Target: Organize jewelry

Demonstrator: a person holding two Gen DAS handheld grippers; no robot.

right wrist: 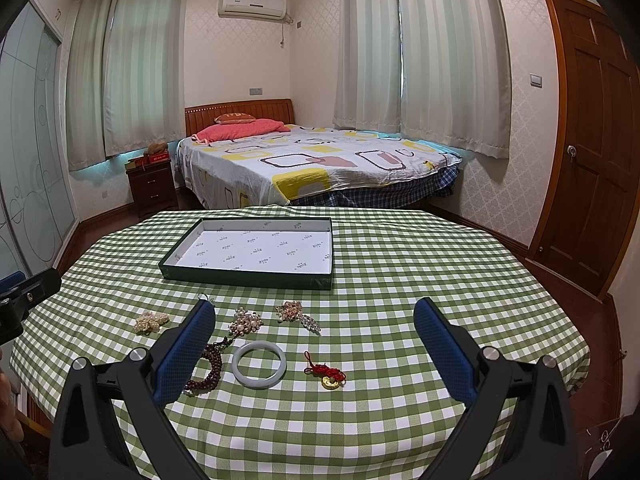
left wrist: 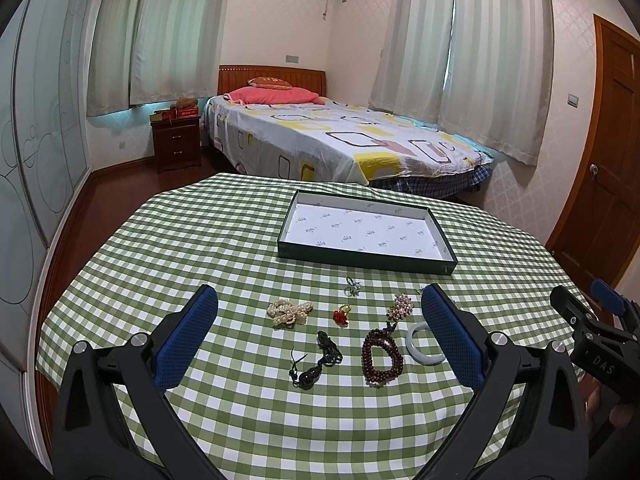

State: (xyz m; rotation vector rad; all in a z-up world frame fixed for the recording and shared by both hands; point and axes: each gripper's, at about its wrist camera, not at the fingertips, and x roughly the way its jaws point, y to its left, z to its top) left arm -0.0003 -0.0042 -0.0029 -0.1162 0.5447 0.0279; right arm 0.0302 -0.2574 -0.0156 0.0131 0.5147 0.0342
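Both sets of jaws stand wide apart with nothing between the blue pads. I have the left gripper (left wrist: 318, 320) hovering over the near part of the tabletop (left wrist: 240, 232), and the right gripper (right wrist: 314, 338) beside it, likewise held above the cloth and touching nothing.

Between my left fingers lie a pearl bracelet (left wrist: 289, 312), a small red charm (left wrist: 341, 315), a dark cord pendant (left wrist: 318, 362) and a dark red bead bracelet (left wrist: 381, 356). A pale jade bangle (right wrist: 259, 365) sits flat just beside those beads, between my right fingers, and a red knot with a gold coin (right wrist: 326, 374) lies near it toward the right edge. Farther from me sit a pink flower brooch (right wrist: 245, 322), a second beaded brooch (right wrist: 289, 310) and a clear crystal clip (right wrist: 310, 322) touching it. A small silver piece (left wrist: 353, 286) lies alone nearer the tray.

Beyond all the jewelry, toward the far edge, the dark green tray (left wrist: 362, 258) holds only its white printed lining.
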